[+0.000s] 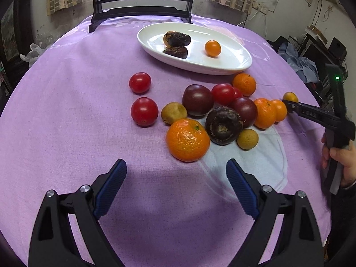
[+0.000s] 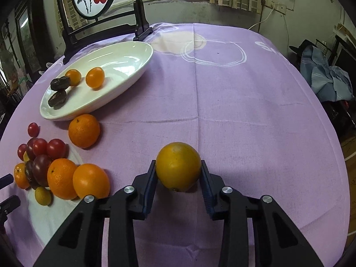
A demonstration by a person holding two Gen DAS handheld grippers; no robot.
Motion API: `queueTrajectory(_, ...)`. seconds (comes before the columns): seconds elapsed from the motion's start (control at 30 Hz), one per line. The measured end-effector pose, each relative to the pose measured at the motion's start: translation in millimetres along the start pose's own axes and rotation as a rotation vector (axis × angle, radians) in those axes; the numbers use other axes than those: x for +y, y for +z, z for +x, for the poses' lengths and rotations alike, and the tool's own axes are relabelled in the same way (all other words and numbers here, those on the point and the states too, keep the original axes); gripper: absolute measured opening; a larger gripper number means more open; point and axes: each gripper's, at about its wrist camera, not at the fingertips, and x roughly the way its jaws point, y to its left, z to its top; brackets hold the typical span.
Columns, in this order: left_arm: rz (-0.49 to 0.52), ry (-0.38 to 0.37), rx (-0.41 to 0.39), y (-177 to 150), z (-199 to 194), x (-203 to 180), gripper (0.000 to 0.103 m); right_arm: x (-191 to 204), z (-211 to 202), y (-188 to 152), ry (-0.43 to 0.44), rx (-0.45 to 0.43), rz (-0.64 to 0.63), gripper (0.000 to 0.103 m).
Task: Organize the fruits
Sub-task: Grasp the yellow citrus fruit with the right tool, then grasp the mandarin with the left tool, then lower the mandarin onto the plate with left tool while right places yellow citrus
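Right wrist view, low centre: my right gripper [image 2: 178, 173] has its pads pressed on a yellow-orange fruit [image 2: 178, 166] over the purple cloth [image 2: 244, 111]. At left lies the fruit pile [image 2: 55, 173], with the white dish [image 2: 124, 57] at upper left. Left wrist view: my left gripper [image 1: 176, 173] stands wide with nothing between its pads, just below a mandarin [image 1: 188, 140].

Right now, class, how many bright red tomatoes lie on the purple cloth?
4 red tomatoes: two apart left of the pile, two at its far side; others may be hidden.
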Motion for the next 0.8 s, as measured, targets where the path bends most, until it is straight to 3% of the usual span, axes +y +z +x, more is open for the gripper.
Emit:
queueTrajectory(0.23,-0.018,0.033,0.028,3,10,-3,0.088,12,-43,-20,0.106,-0.083,-0.007,0.038)
queueTrajectory(0.47,-0.048,0.089,0.040,15,23,-8,0.082,26,-49,-29,0.169,-0.096,-0.051,0.038)
queueTrajectory(0.53,-0.010,0.135,0.026,17,25,-14,0.065,26,-49,-30,0.183,-0.100,-0.050,0.038)
queueTrajectory(0.63,0.048,0.098,0.011,15,21,-24,0.043,25,-52,-31,0.192,-0.111,-0.046,0.038)
queueTrajectory(0.8,0.105,0.021,-0.007,16,0,-28,0.043,33,-58,-32,0.209,-0.118,-0.064,0.038)
